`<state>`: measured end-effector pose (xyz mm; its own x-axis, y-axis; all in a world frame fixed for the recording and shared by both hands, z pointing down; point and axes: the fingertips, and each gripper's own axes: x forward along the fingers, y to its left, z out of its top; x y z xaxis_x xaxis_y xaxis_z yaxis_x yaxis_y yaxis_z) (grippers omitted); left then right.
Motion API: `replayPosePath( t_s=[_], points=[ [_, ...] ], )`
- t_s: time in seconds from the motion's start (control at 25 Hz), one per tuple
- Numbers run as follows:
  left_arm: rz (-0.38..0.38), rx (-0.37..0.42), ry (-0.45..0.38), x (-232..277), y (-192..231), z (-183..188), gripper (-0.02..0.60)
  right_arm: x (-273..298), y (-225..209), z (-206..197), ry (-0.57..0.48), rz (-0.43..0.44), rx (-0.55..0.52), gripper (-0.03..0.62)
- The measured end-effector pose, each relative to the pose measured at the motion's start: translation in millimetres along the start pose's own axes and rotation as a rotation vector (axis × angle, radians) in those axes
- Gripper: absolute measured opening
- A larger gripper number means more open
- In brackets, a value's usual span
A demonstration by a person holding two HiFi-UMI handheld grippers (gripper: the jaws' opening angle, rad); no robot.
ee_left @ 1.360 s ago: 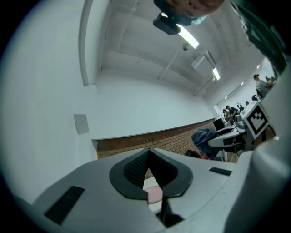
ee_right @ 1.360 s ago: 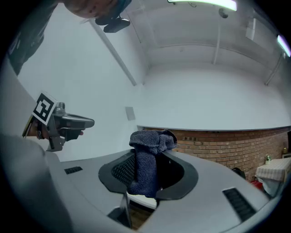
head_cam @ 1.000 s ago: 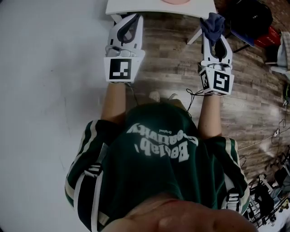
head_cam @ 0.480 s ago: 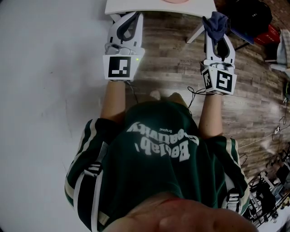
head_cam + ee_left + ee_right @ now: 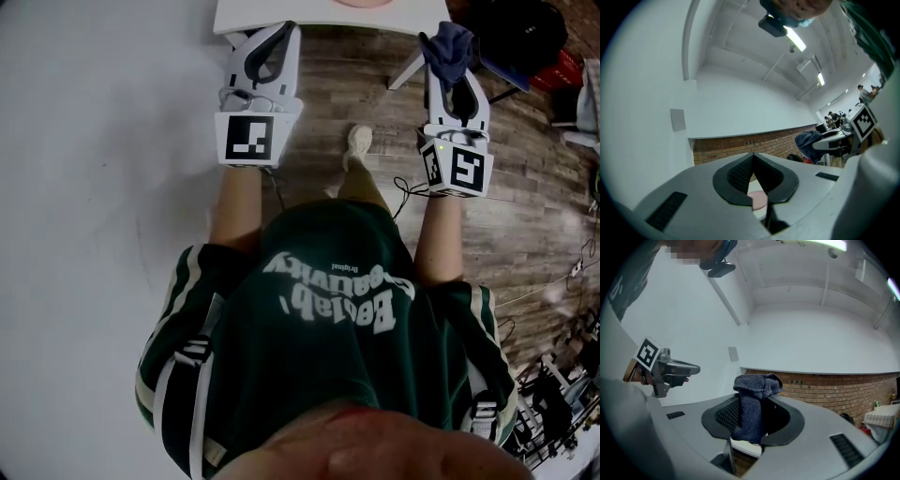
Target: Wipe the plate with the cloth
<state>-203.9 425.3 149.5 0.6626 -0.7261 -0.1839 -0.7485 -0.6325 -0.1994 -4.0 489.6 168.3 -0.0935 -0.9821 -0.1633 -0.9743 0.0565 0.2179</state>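
A pink plate (image 5: 362,3) lies on the white table (image 5: 272,15) at the top edge of the head view, mostly cut off. My left gripper (image 5: 284,30) is shut and empty, its tips at the table's near edge. Along its jaws in the left gripper view, the plate (image 5: 759,199) shows just below the closed left gripper (image 5: 752,157). My right gripper (image 5: 449,54) is shut on a dark blue cloth (image 5: 446,45) that bunches up above the jaws, to the right of the table. The cloth (image 5: 752,404) fills the right gripper (image 5: 753,401).
A white table leg (image 5: 405,69) slants down between the grippers. The person's shoe (image 5: 357,141) is on the wood floor below the table. Dark bags (image 5: 520,33) and a red object lie at the top right. Cables (image 5: 562,281) trail at the right.
The person has stepped forward: one shoe now shows further ahead on the floor. Both grippers have edged toward the table, with the cloth still in the right one.
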Motion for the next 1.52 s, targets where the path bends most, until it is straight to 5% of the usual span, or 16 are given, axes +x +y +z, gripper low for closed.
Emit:
replayPosePath(
  t_s=[0.4,1.0,1.52],
  points=[
    [0.006,0.029,0.009,82.5,21.3,-26.1,0.002,88.8,-38.9,-21.8,-0.024,0.032,0.008,0.115],
    [0.087,0.025,0.052,285.3,110.5,-86.6,0.002,321.2,-104.6,-53.2,-0.035,0.188,-0.023,0.115],
    [0.087,0.053,0.124,371.7,120.4,-132.7,0.002,401.0,-133.3,-108.0,-0.022,0.253,0.043,0.115]
  ],
)
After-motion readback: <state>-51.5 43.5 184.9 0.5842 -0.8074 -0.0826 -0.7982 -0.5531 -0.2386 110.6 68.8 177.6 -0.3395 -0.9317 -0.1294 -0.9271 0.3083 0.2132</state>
